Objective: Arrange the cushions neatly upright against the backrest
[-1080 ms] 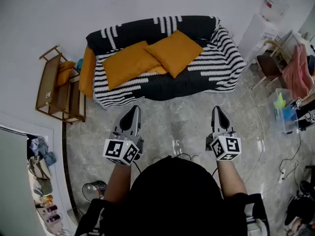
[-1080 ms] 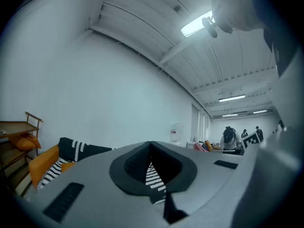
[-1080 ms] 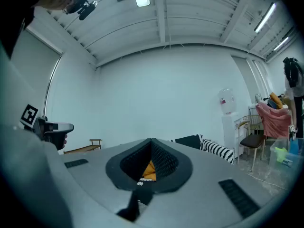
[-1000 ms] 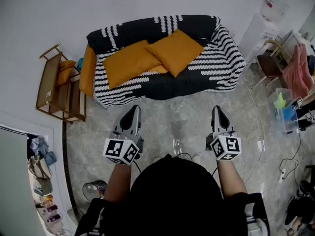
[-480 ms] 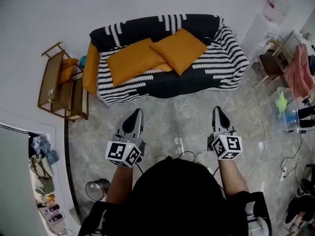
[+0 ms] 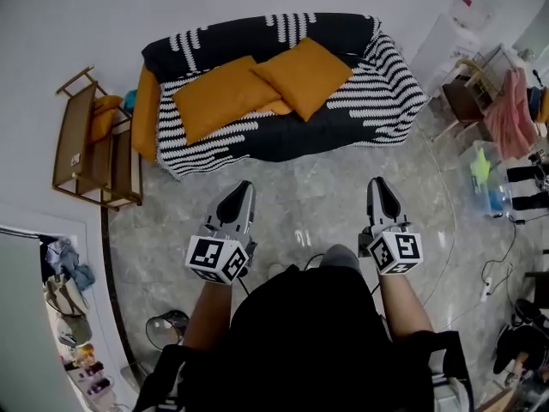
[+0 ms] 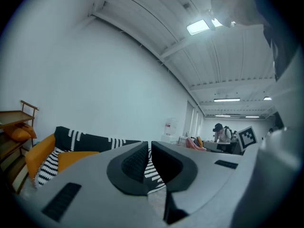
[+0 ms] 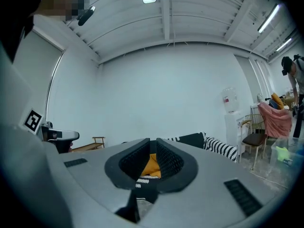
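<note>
Two large orange cushions lie flat on the seat of the black-and-white striped sofa, the left cushion overlapped by the right cushion. A third orange cushion leans at the sofa's left arm. My left gripper and right gripper hover over the marble floor, well short of the sofa, both shut and empty. In the left gripper view the shut jaws point at the sofa. Through the shut right gripper, a strip of orange cushion shows.
A wooden rack holding an orange cushion stands left of the sofa. On the right are a water dispenser, a chair with pink cloth, and cables. A bin stands at lower left.
The head view has shifted, so the sofa sits slightly higher and further left. A grey shoe tip now shows between the grippers. Both grippers stay shut and level.
</note>
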{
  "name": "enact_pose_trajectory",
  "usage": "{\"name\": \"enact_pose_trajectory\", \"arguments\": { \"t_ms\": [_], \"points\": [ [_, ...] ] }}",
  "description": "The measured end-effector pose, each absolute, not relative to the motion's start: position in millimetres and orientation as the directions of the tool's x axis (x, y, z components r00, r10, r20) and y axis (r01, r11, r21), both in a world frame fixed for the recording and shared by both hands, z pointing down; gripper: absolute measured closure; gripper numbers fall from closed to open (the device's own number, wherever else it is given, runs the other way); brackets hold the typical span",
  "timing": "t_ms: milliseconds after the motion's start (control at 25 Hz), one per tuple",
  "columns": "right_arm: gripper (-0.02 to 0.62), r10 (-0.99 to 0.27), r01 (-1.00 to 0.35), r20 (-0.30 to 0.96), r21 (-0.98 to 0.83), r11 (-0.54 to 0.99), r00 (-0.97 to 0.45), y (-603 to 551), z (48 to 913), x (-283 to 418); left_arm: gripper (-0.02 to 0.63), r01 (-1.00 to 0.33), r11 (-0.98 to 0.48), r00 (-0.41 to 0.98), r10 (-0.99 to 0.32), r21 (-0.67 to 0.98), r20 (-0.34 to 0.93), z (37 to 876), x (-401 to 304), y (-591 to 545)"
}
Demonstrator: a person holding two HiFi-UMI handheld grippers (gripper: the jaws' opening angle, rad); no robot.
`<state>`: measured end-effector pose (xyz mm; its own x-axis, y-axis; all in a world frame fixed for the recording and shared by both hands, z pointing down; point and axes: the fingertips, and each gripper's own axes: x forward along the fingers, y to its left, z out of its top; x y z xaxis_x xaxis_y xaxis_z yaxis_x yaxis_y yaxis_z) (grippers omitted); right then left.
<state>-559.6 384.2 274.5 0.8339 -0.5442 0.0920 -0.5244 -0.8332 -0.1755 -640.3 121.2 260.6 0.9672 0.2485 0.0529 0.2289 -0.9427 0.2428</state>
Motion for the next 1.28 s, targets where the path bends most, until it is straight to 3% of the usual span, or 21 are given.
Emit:
{"name": "enact_pose_trajectory", "arguments": {
  "t_ms": [120, 160, 200, 280, 360, 800, 1280],
  "points": [
    [0.535, -0.553, -0.536, 0.085, -0.168, -0.828, 0.829, 386.7, 277.1, -545.7, 0.574, 0.225, -0.943, 0.969, 0.243, 0.247, 0.047, 262.1, -626.5, 127.0],
    [0.461, -0.557, -0.539, 0.084, -0.174, -0.824, 0.826, 387.5, 279.7, -537.5, 0.523, 0.218, -0.944, 0.970, 0.237, 0.247, 0.047, 262.6, -620.3, 128.5],
    [0.384, -0.562, -0.541, 0.081, -0.187, -0.820, 0.823, 388.4, 282.6, -527.5, 0.423, 0.210, -0.946, 0.972, 0.229, 0.247, 0.050, 263.3, -612.5, 129.8],
    [0.287, -0.569, -0.546, 0.059, -0.218, -0.809, 0.820, 392.7, 284.6, -503.0, 0.317, 0.182, -0.953, 0.978, 0.201, 0.240, 0.056, 264.7, -592.0, 133.1],
    [0.251, -0.572, -0.551, 0.029, -0.233, -0.801, 0.820, 401.7, 282.8, -474.6, 0.295, 0.150, -0.962, 0.984, 0.167, 0.227, 0.057, 263.7, -567.0, 138.3],
    [0.241, -0.617, -0.606, -0.003, -0.192, -0.772, 0.787, 493.7, 276.8, -313.7, 0.287, 0.023, -0.973, 0.998, 0.035, 0.229, 0.046, 248.5, -424.0, 203.9],
    [0.241, -0.557, -0.534, 0.000, -0.286, -0.796, 0.831, 572.9, 294.4, -253.9, 0.281, 0.050, -0.979, 0.991, 0.074, 0.198, 0.115, 251.9, -344.4, 259.6]
  ]
}}
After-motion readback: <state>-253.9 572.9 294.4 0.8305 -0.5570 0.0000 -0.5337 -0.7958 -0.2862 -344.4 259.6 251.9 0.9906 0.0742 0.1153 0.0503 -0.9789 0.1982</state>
